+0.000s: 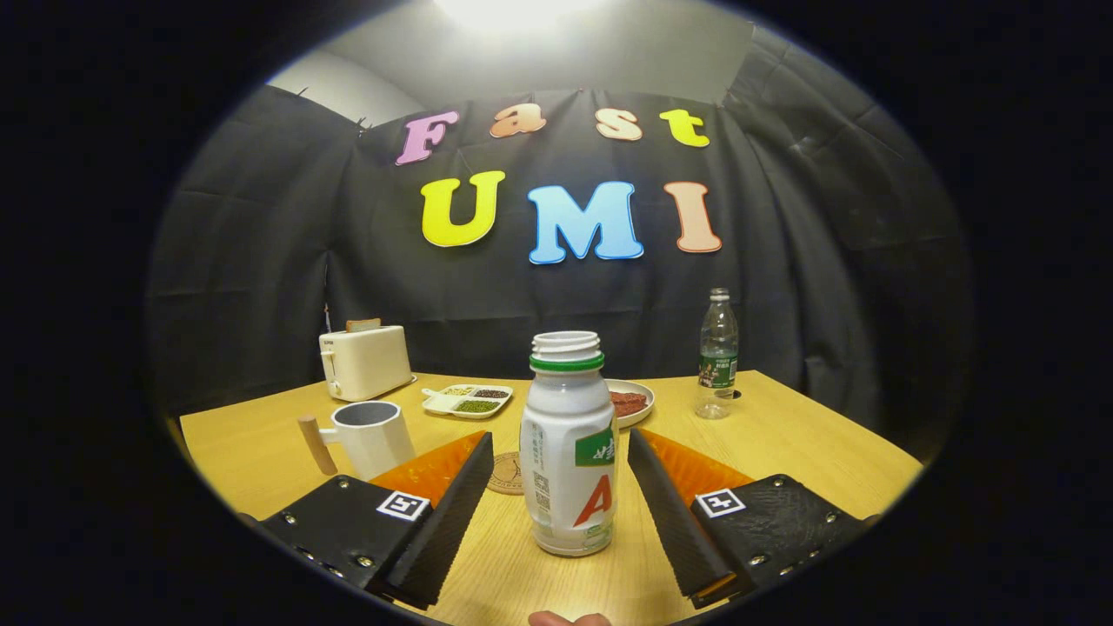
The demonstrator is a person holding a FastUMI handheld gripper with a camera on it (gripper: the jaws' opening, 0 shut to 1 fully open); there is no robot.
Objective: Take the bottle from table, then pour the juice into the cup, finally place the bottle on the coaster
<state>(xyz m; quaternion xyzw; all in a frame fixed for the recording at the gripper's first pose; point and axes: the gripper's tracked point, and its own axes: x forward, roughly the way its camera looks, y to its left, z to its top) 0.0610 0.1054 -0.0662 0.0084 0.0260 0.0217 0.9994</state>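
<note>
A white juice bottle (569, 452) with a green neck ring and no cap stands upright on the wooden table (809, 452), between my two fingers. My gripper (561, 452) is open, with a gap on each side of the bottle and neither finger touching it. A white cup (372, 435) with a wooden handle stands beyond the left finger. A round wooden coaster (508, 474) lies flat just left of the bottle, partly hidden behind it and the left finger.
A cream toaster (363, 361) sits at the back left. A divided dish of beans (468, 400) and a plate with red food (629, 402) lie behind the bottle. A clear water bottle (717, 355) stands at the back right. A fingertip (569, 619) shows nearest me.
</note>
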